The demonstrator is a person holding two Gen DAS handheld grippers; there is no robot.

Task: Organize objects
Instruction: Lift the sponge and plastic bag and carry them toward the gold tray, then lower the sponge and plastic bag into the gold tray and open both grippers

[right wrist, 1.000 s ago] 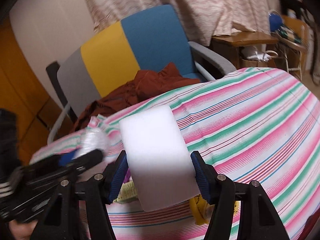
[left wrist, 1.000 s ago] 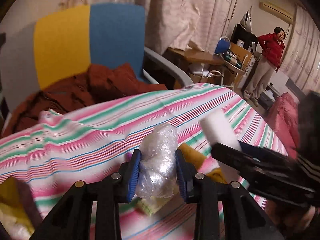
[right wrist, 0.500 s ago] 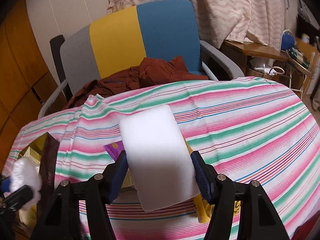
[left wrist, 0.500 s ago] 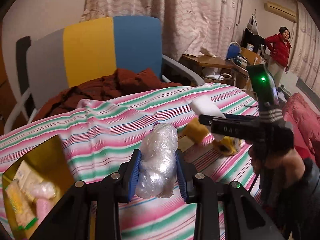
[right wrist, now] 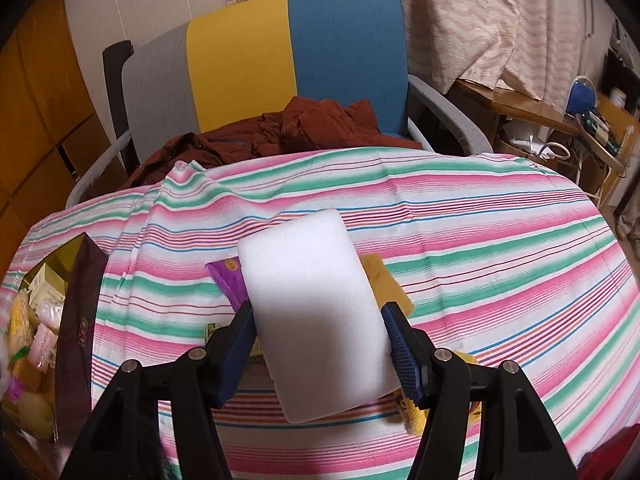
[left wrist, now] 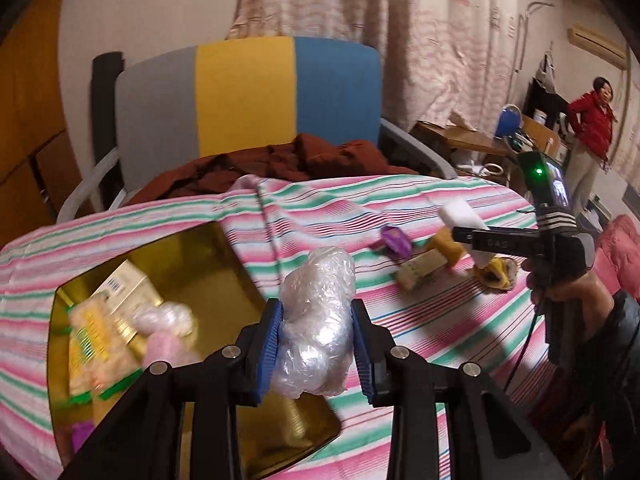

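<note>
Left gripper (left wrist: 318, 346) clamps crumpled plastic wad (left wrist: 316, 320) | right gripper (right wrist: 322, 350) clamps white foam block (right wrist: 316, 308)

r gripper (right wrist: 318, 342) clamps white foam block (right wrist: 316, 312).

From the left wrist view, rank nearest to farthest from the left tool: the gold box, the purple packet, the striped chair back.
1. Gold box, just below and left of the left tool, which grips a plastic wrap bundle.
2. Purple packet, ahead right on the striped cloth.
3. Chair back, beyond the table's far edge.
</note>
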